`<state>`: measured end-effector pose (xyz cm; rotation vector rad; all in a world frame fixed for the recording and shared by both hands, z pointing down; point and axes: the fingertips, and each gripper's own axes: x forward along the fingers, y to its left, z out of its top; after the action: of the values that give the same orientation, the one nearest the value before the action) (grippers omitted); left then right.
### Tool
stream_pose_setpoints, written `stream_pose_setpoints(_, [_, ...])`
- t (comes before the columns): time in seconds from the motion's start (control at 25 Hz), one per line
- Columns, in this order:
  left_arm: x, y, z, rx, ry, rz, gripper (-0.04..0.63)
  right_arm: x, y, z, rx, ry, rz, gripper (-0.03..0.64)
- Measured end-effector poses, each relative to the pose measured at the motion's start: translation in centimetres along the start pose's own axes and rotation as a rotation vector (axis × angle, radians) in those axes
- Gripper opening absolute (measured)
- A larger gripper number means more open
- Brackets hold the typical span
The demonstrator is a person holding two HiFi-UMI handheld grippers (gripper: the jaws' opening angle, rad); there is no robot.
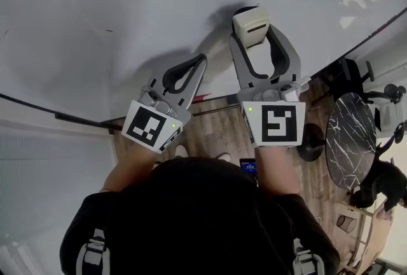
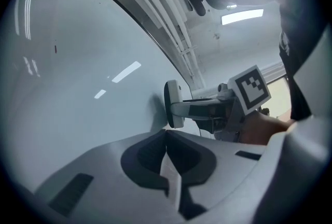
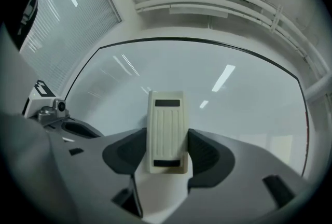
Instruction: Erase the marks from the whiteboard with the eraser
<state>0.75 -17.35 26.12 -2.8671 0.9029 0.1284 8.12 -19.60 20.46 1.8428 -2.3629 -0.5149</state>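
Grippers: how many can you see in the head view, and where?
2. The left gripper, shut and empty, is left of centre; the right gripper beside it holds the eraser at the whiteboard.

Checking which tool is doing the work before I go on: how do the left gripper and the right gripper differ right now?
The right gripper is shut on the cream eraser; the left gripper is shut on nothing. The right gripper holds the eraser against the whiteboard; the left gripper only points at it from alongside. Both are grey and aimed at the whiteboard.
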Motion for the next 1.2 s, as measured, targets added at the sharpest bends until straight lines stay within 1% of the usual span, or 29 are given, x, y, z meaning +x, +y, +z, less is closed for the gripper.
stream_pose_setpoints(0.16, [-0.5,0.1,0.1,-0.001,-0.002,0.0,0.005,1.3,0.0,0.6,-0.034,-0.005,-0.034,0.246])
stream_pose_setpoints(0.4, [-0.5,0.2,-0.7,-0.013,0.009,-0.018,0.005,1.6,-0.7,0.2,-0.031,-0.007,-0.047,0.247])
stream_pose_setpoints(0.56, [0.2,-0.2,-0.9,-0.018,0.005,-0.033,0.005,1.1,-3.4,-0.9,0.022,-0.003,-0.073,0.247])
stream_pose_setpoints(0.72, [0.9,-0.8,-1.0,-0.027,0.001,-0.042,0.005,0.2,-7.0,-2.1,0.027,0.011,-0.126,0.245])
stream_pose_setpoints(0.84, [1.2,-0.9,-1.3,-0.029,-0.006,-0.051,0.005,0.2,-8.1,-2.9,0.043,0.007,-0.117,0.245])
stream_pose_setpoints(1.0, [1.7,-1.4,-1.0,-0.028,-0.013,-0.048,0.005,0.0,-9.0,-2.9,0.054,0.007,-0.093,0.245])
stream_pose_setpoints(1.2, [1.8,-1.6,-1.1,-0.027,-0.013,-0.038,0.005,-0.5,-11.4,-3.7,0.062,0.014,-0.125,0.247])
